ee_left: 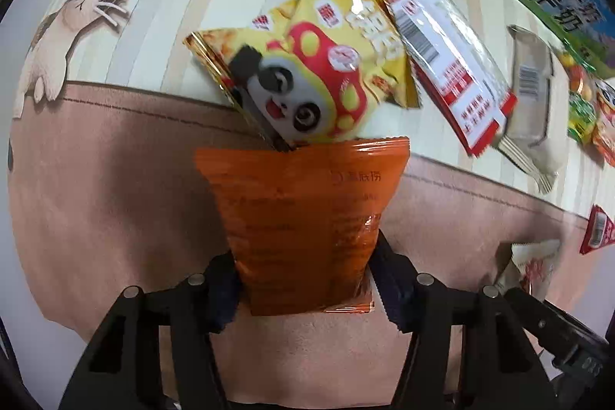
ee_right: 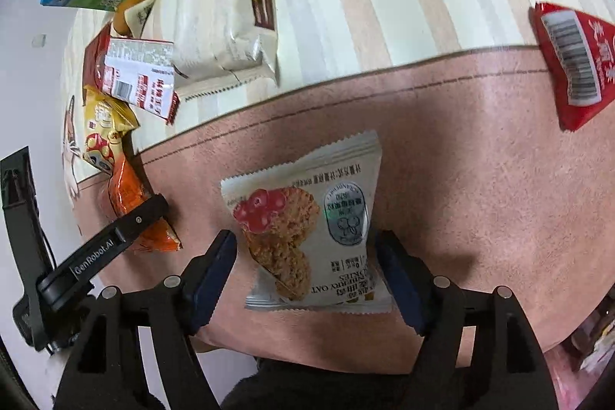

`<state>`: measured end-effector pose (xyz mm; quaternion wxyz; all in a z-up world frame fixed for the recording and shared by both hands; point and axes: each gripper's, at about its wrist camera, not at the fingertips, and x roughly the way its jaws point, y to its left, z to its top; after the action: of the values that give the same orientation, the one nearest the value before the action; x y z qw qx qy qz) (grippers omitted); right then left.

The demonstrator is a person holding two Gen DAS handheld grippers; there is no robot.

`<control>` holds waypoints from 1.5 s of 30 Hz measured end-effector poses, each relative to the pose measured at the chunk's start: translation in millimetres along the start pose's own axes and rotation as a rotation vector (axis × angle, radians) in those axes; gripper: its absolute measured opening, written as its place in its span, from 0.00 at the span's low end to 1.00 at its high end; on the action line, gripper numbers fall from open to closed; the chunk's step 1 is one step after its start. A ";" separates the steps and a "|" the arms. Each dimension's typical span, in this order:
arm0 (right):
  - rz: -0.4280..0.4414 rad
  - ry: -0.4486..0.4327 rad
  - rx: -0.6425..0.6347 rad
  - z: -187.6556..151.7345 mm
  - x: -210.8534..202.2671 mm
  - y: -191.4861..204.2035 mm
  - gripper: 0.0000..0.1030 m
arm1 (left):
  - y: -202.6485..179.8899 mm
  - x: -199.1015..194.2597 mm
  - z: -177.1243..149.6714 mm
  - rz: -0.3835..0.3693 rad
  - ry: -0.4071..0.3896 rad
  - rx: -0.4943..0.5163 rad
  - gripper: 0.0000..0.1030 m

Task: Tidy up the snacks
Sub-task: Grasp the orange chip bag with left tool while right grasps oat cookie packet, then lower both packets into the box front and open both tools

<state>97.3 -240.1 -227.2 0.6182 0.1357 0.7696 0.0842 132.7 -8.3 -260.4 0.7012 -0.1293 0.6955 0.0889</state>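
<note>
An orange snack bag (ee_left: 303,225) is clamped between the closed jaws of the left gripper (ee_left: 307,291); a yellow panda bag (ee_left: 330,72) lies just ahead. An oat cookie packet (ee_right: 307,237) sits between the right gripper (ee_right: 307,279) fingers — contact cannot be told — on the pink mat (ee_right: 461,179).

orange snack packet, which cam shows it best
Left wrist view: the orange snack packet fills the centre, gripped between the left gripper fingers. The right wrist view shows it only small at the left edge, partly behind that gripper.
</note>
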 end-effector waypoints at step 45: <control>0.123 -0.358 -0.246 194.7 -200.2 126.8 0.50 | -133.0 -181.1 234.6 -0.172 -0.092 0.148 0.43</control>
<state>340.0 -189.8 -46.7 0.7506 0.1187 0.6218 0.1895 393.6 -53.2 -72.1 0.7451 -0.1322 0.6535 -0.0174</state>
